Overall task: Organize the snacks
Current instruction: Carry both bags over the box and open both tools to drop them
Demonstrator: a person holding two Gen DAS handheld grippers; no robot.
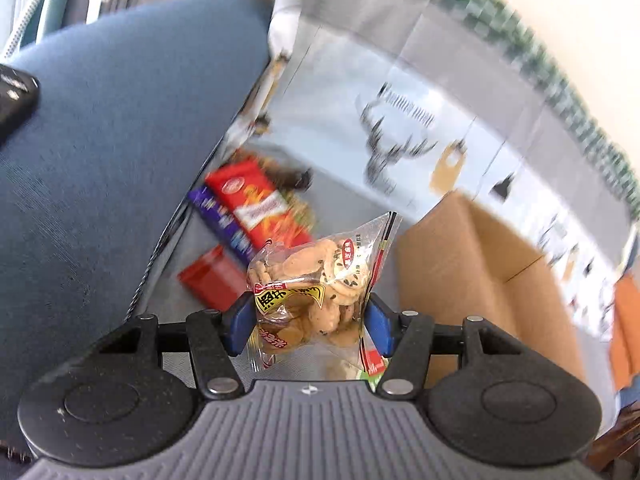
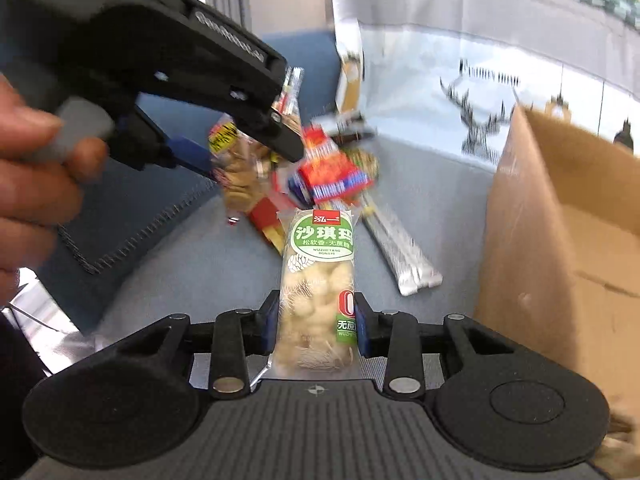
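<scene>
My left gripper (image 1: 306, 312) is shut on a clear bag of biscuits (image 1: 316, 280), held up above the grey surface. The right wrist view shows that same left gripper (image 2: 248, 152) from the side, a person's hand (image 2: 28, 168) on its handle, the biscuit bag (image 2: 236, 168) between its blue pads. My right gripper (image 2: 316, 320) is shut on a long green-labelled pastry pack (image 2: 320, 272), lifted and pointing forward. Behind lies a pile of snacks: a red packet (image 1: 256, 204), a purple packet (image 1: 222, 220) and a red box (image 1: 212, 284).
An open cardboard box (image 2: 560, 248) stands at the right, seen also as the cardboard box (image 1: 472, 272) in the left wrist view. A blue cushion (image 1: 112, 152) fills the left. A silver foil pack (image 2: 400, 248) lies on the surface. A printed cloth (image 1: 400, 100) hangs behind.
</scene>
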